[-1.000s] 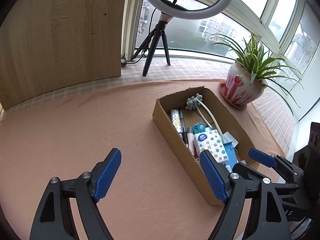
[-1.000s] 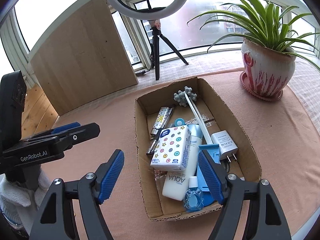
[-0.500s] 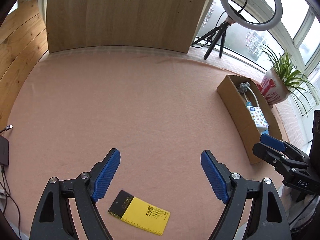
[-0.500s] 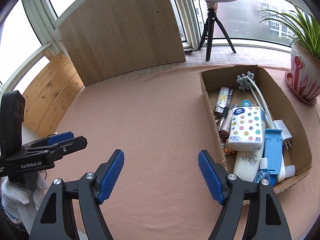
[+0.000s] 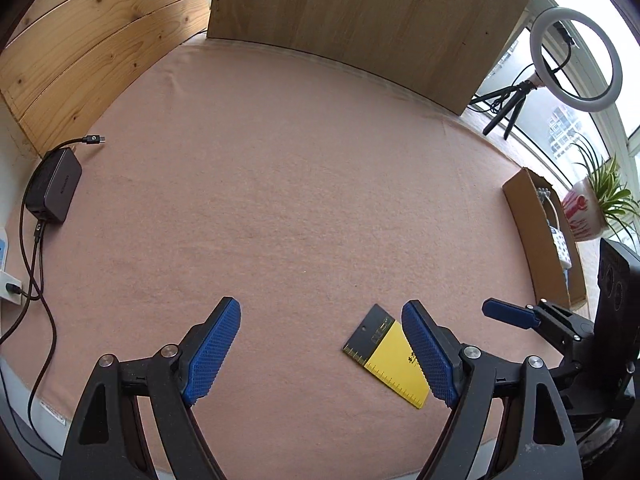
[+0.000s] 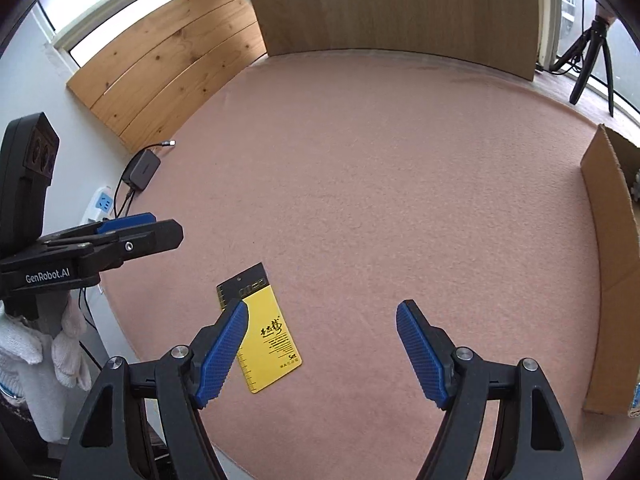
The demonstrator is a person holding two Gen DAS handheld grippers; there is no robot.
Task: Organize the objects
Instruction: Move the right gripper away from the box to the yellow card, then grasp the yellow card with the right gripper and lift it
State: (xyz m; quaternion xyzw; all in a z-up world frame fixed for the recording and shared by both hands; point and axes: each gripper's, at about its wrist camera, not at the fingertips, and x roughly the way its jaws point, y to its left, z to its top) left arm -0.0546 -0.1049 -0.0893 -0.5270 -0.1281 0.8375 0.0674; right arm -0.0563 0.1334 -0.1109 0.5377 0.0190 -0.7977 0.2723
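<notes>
A flat yellow and black card packet (image 5: 386,356) (image 6: 262,330) with a ruler edge lies on the pink cloth near the table's front edge. My left gripper (image 5: 320,354) hangs open above the cloth, its right finger (image 5: 426,354) over the packet's right side. My right gripper (image 6: 320,354) is open too, its left finger (image 6: 222,354) over the packet's left edge. Neither holds anything. The cardboard box (image 5: 544,240) (image 6: 612,264) filled with small items stands far right.
A black power adapter (image 5: 54,186) with cables and a white power strip (image 6: 102,206) sit at the table's left edge. Wooden boards (image 5: 360,20) stand behind. A ring light on a tripod (image 5: 572,60) and a potted plant (image 5: 588,208) are by the window.
Both grippers swung left, away from the cardboard box, and sank towards the front of the table. The yellow packet has come into view under them. Both stayed open.
</notes>
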